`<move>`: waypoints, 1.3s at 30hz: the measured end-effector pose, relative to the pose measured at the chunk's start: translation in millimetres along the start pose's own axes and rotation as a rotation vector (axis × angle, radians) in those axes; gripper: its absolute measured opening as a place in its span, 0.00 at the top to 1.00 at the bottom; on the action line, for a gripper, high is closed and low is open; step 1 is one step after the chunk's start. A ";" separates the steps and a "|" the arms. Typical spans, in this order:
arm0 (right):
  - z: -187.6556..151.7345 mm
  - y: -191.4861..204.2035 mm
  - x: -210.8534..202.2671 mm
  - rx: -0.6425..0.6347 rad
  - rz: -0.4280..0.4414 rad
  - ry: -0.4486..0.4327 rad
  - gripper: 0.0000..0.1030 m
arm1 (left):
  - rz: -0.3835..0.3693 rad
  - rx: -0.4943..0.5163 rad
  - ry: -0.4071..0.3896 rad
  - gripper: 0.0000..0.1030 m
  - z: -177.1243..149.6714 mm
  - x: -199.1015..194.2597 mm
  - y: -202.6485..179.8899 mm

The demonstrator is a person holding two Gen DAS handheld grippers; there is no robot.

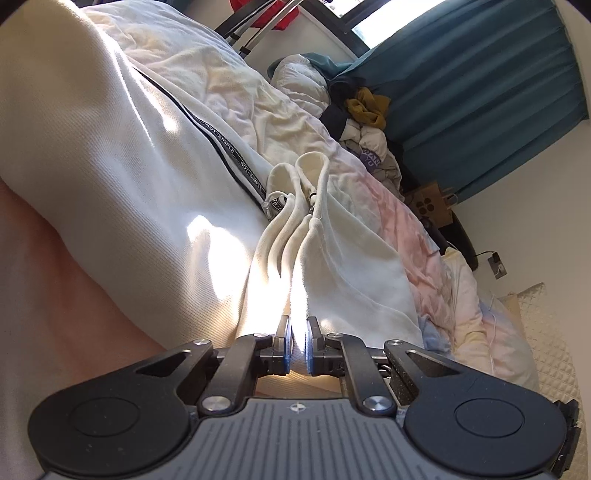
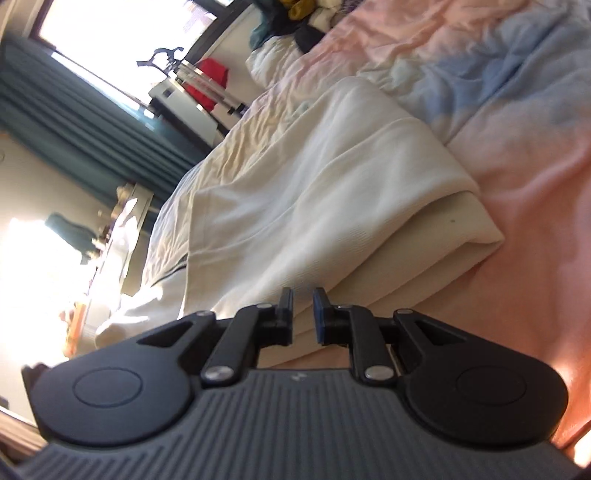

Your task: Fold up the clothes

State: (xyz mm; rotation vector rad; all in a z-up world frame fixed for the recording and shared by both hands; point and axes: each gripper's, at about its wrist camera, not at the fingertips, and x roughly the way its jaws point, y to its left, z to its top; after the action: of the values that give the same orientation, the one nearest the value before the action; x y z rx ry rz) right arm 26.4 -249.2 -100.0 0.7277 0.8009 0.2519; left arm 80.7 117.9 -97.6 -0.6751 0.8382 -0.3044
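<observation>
A white zip hoodie [image 1: 129, 166] lies spread across the bed, its dark printed zip tape [image 1: 229, 151] running away from me. Thick white drawstrings [image 1: 284, 236] lead back toward my left gripper [image 1: 298, 345], which is shut on a bunched fold of the white cloth. In the right wrist view the same hoodie [image 2: 332, 177] shows as a folded stack with a cream underlayer. My right gripper [image 2: 303, 310] sits at the stack's near edge. Its jaws stand a narrow gap apart, and white cloth fills the gap.
The bed has a pink and pale-blue cover [image 2: 517, 147]. A pile of mixed clothes [image 1: 365, 110] sits at the far end by teal curtains [image 1: 480, 92]. A metal drying rack [image 1: 240, 29] stands beyond the bed. A quilted cream pillow [image 1: 546, 332] lies at the right.
</observation>
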 end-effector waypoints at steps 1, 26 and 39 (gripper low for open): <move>-0.7 7.8 0.9 -0.057 0.003 -0.014 0.85 | 0.004 -0.001 0.001 0.92 -0.3 0.9 0.9; -13.2 33.8 49.0 -0.404 -0.159 -0.064 0.86 | 0.211 -0.454 -0.226 0.15 48.5 -111.7 83.3; -19.9 42.4 44.7 -0.437 -0.168 -0.074 0.86 | 0.167 -0.786 -0.578 0.15 88.7 -122.8 193.7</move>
State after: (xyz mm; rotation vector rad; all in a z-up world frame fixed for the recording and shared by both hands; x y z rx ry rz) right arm 44.8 -187.4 -105.9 0.2559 0.6997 0.2366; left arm 67.9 363.1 -111.2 -1.3334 0.4264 0.3930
